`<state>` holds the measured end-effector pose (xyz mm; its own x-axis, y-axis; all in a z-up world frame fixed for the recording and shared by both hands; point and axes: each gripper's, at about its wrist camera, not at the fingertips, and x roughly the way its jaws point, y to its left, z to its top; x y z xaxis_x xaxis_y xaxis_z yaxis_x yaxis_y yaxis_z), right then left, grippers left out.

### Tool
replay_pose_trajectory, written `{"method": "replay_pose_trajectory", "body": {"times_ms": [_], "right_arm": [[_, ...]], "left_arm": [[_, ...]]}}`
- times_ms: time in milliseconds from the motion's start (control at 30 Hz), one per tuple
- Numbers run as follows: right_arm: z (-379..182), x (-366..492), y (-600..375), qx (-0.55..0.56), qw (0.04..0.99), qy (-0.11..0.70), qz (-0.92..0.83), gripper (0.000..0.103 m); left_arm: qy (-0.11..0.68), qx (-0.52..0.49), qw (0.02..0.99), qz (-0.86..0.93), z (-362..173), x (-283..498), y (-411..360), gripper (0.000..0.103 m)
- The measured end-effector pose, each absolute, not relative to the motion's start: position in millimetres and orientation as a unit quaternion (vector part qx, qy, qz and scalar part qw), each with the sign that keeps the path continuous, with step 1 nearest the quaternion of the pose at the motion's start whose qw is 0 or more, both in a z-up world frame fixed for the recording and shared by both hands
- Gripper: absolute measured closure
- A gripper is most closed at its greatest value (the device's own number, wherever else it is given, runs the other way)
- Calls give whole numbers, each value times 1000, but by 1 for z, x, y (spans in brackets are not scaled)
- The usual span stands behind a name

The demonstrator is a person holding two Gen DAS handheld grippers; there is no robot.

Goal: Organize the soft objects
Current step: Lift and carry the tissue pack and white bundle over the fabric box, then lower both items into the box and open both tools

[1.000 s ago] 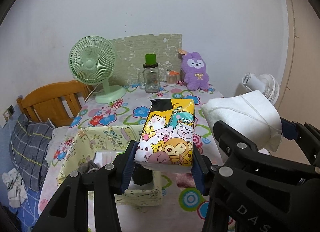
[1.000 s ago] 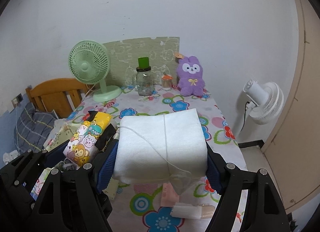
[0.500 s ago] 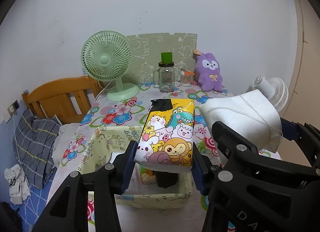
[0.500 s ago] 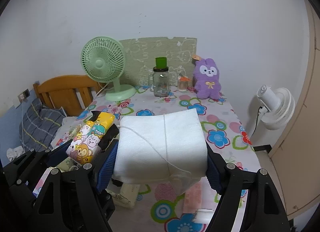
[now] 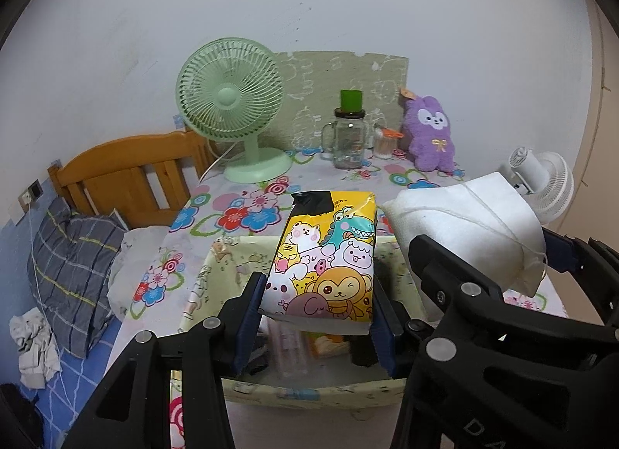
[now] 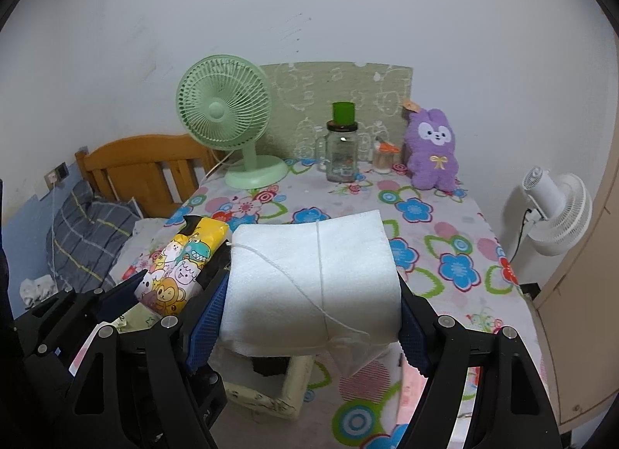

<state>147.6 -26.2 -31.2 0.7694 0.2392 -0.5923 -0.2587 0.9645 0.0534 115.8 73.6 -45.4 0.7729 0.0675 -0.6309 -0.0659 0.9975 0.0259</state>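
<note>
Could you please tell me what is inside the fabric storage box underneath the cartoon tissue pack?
Inside the fabric storage box, only blurred shapes show: something dark and something pale. The cartoon tissue pack, clamped in the left hand-held gripper, covers most of the interior.

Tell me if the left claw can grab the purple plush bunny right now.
Probably not. The left claw is shut on the cartoon tissue pack, and the purple plush bunny sits at the table's far end, by the wall.
</note>
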Motion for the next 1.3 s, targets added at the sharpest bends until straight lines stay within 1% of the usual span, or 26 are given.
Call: {"method": "replay_pose_trajectory", "body": {"times_ms": [700,867,967,1033,1133,1300], "right_arm": [[-62,177,25,-38,923,345,165,24],[-71,186,31,-38,918,359,167,24],[-75,190,33,-39,916,364,166,24],[-77,191,35,-40,915,366,167,24],[-79,192,38,-36,913,370,170,24],[-81,191,43,-44,911,372,172,24]], "left_arm": [[377,-11,924,72,-82,145,123,51],[391,-13,918,70,-90,152,127,49],[392,-12,917,70,-93,154,129,44],[394,-13,916,70,-95,154,131,37],[398,-17,915,65,-95,154,132,31],[400,-13,915,60,-97,150,131,28]]}}
